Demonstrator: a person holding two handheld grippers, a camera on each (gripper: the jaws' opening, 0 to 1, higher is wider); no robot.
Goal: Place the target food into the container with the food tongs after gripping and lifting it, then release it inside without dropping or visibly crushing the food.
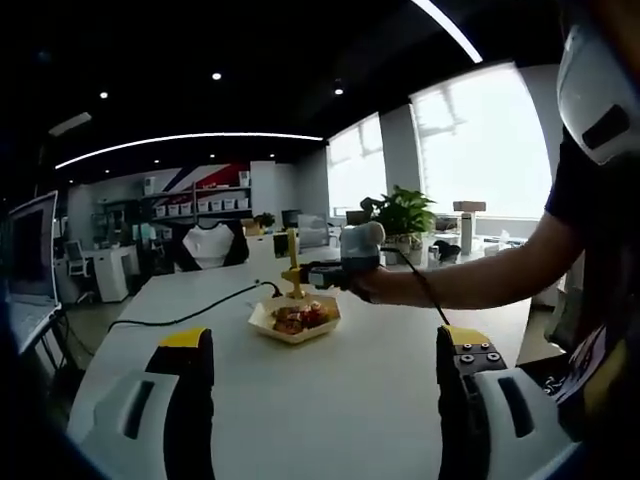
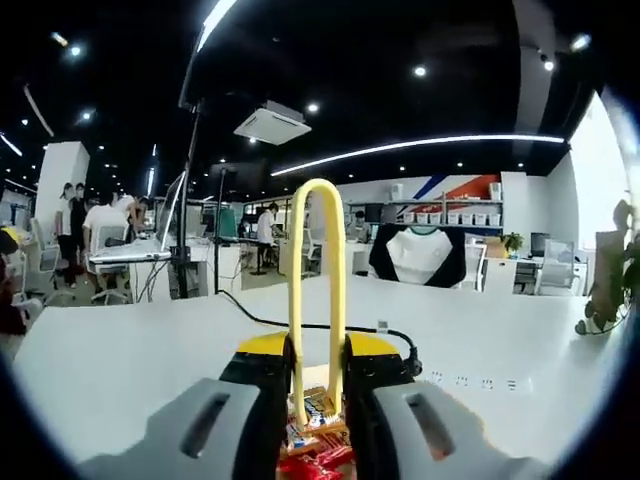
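Observation:
A white paper tray (image 1: 262, 318) of red and orange wrapped snacks (image 1: 298, 317) sits mid-table. My right gripper (image 1: 345, 268), held in a person's hand, hovers just above and behind it and is shut on yellow food tongs (image 1: 293, 266). In the right gripper view the jaws of the right gripper (image 2: 318, 365) squeeze the tongs (image 2: 318, 270), whose loop rises upright. The tong tips point down among the snacks (image 2: 318, 440); whether they hold one I cannot tell. My left gripper (image 1: 325, 400) stands open near the table's front, well short of the tray.
A black cable (image 1: 190, 315) runs over the white table (image 1: 380, 380) to the tray's left, also the cable (image 2: 340, 328). A person's arm (image 1: 480, 280) reaches in from the right. A potted plant (image 1: 405, 212) and a monitor (image 1: 30, 250) stand at the edges. People sit at far desks (image 2: 100, 225).

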